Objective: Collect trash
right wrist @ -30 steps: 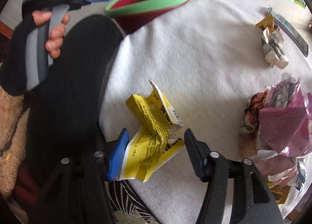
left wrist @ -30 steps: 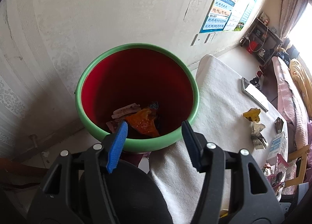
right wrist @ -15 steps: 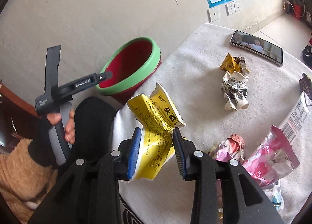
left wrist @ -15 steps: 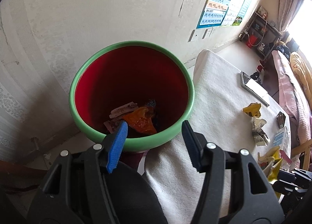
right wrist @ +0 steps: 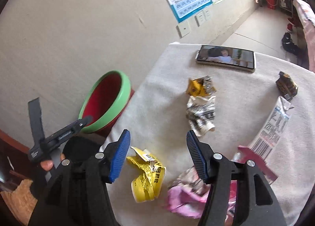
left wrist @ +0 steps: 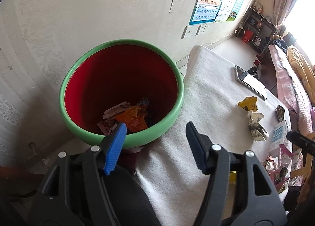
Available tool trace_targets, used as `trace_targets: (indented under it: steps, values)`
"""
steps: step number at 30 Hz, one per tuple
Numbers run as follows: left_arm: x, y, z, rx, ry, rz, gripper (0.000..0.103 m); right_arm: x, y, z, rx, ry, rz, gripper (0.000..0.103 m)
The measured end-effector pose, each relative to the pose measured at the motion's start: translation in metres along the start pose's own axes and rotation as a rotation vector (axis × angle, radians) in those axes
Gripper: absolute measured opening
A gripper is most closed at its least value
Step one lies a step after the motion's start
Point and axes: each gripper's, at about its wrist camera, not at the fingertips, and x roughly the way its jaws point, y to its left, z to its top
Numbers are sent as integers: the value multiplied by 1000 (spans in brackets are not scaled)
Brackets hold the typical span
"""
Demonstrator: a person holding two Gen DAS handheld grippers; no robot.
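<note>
A red bin with a green rim stands on the floor by the wall, with an orange wrapper and other scraps at its bottom. My left gripper hovers over the bin's near rim. Its jaws are opening and nothing is between them. In the right wrist view the bin sits left of the white-clothed table. My right gripper is opening above a crumpled yellow wrapper. The wrapper is free of both pads, near the table's front edge. A hand holds the left gripper at the left.
On the cloth lie a small yellow wrapper, a black-and-white crumpled wrapper, pink wrappers, a white carton, a small dark packet and a phone. The wall runs close behind the bin.
My right gripper was shut on the yellow wrapper, has opened, and the wrapper has dropped below the jaws. The right hand rose and turned. The left gripper barely shifted.
</note>
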Motion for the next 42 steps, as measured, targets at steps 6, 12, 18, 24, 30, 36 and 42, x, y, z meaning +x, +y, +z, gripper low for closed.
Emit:
trace_targets:
  steps: [6,12,18,24,30,36,42]
  values:
    - [1,-18,-13,34,26,-45,60,42,-29,18,23,114,-75,61]
    - [0,-51,-34,134,81,-142,67,67,-31,6,-11,151,-87,34]
    - [0,-80,-62,144,206,-287,70,53,-31,4,-19,85,-58,9]
    - [14,-117,-85,187,308,-342,70,41,-36,7,6,33,-63,34]
    - [37,-123,-90,167,372,-318,70,42,-37,9,17,25,-83,54]
    - [40,-121,-89,152,383,-353,49,57,-36,12,17,72,-94,64]
    - [37,-110,-77,141,346,-323,43,78,-37,14,33,140,-110,67]
